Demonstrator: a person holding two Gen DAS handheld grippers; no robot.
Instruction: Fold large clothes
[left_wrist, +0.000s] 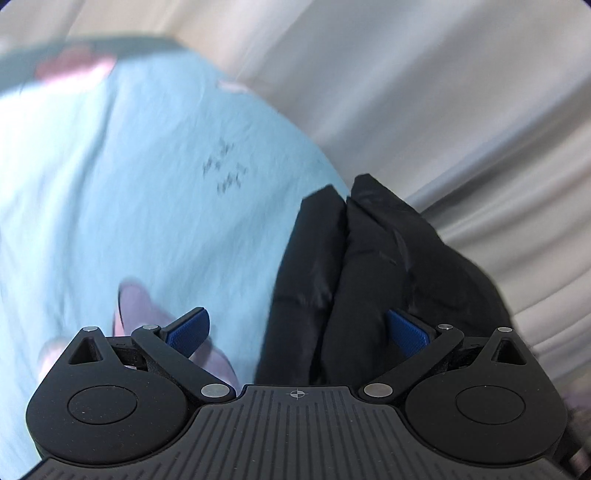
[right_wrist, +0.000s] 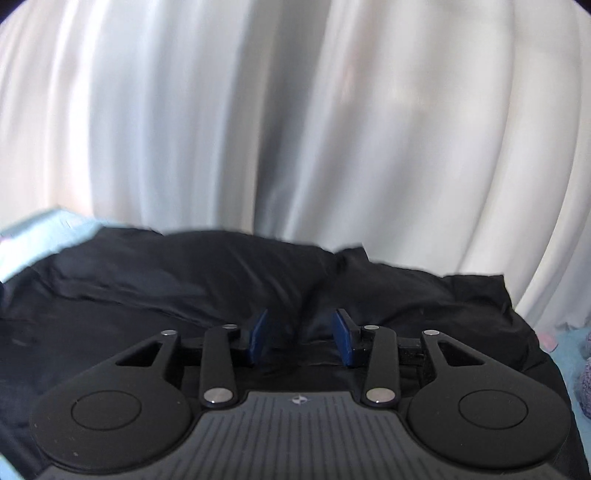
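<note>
In the left wrist view a black garment (left_wrist: 369, 266) lies bunched in thick folds on a light blue sheet (left_wrist: 129, 184). My left gripper (left_wrist: 297, 331) stands wide open over it. The folds fill the right half of the gap and reach the right pad (left_wrist: 406, 332), while the left pad (left_wrist: 188, 330) is over bare sheet. In the right wrist view the same black garment (right_wrist: 221, 280) spreads wide and rumpled below my right gripper (right_wrist: 303, 336). Its blue pads (right_wrist: 260, 336) stand part way apart, a low ridge of cloth shows in the gap, and neither pad presses on it.
A pleated white curtain (right_wrist: 295, 110) hangs close behind the bed in both views. The sheet carries pink patches (left_wrist: 136, 302) and a small dark print (left_wrist: 225, 170). A blue-grey knitted thing (right_wrist: 585, 380) shows at the right edge. The left wrist view is blurred.
</note>
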